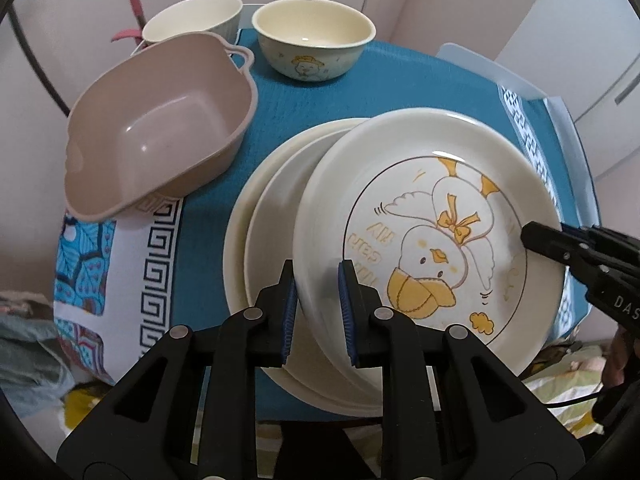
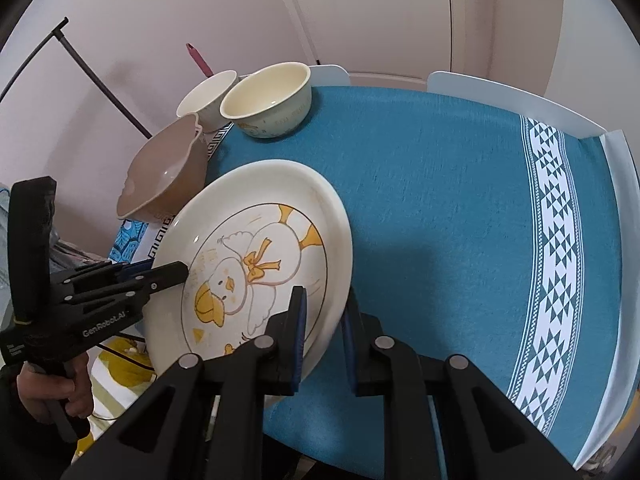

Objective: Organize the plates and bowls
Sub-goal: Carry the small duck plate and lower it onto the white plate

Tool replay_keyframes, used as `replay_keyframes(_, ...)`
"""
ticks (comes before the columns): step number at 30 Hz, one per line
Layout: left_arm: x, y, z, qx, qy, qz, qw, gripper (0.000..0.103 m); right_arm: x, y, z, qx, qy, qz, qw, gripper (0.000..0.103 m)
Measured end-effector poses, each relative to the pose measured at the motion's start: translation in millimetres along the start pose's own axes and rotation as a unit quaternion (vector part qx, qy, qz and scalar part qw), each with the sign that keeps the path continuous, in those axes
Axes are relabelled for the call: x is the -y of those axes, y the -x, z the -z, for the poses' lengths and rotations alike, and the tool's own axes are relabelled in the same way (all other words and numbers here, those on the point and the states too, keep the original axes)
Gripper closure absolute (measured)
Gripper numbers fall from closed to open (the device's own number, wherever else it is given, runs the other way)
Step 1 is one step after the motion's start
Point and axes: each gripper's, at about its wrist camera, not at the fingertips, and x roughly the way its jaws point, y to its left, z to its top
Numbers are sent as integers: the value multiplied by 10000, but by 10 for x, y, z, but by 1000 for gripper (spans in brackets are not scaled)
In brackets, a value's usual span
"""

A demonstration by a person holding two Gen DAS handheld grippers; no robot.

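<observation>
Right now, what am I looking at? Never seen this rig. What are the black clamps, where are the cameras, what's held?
No robot: a person holds two handheld grippers, each carrying a fisheye camera looking along its fingers. One picture is the left gripper view, the other the right gripper view; each also sees the other from the side. Both are shut on opposite rims of a duck plate, held tilted above two stacked plates. On the blue tablecloth also sit a pink square bowl, a duck bowl and a cream bowl.
</observation>
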Motion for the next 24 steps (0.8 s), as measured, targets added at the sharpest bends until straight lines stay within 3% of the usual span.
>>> replay_keyframes(9, 85, -100, 15, -97, -464, -185, 9987, 86, -66, 32, 24, 9, -75, 243, 9997, 87)
replay_keyframes(19, 211, -97, -35, -31, -1100, -870, 9901, 85, -116, -76, 21, -78, -174, 282, 9994, 87)
replay_keyframes(24, 216, -66, -46, 1, -1254, -941, 9876, 85, -132, -101, 55, -88, -192, 350, 9992, 87)
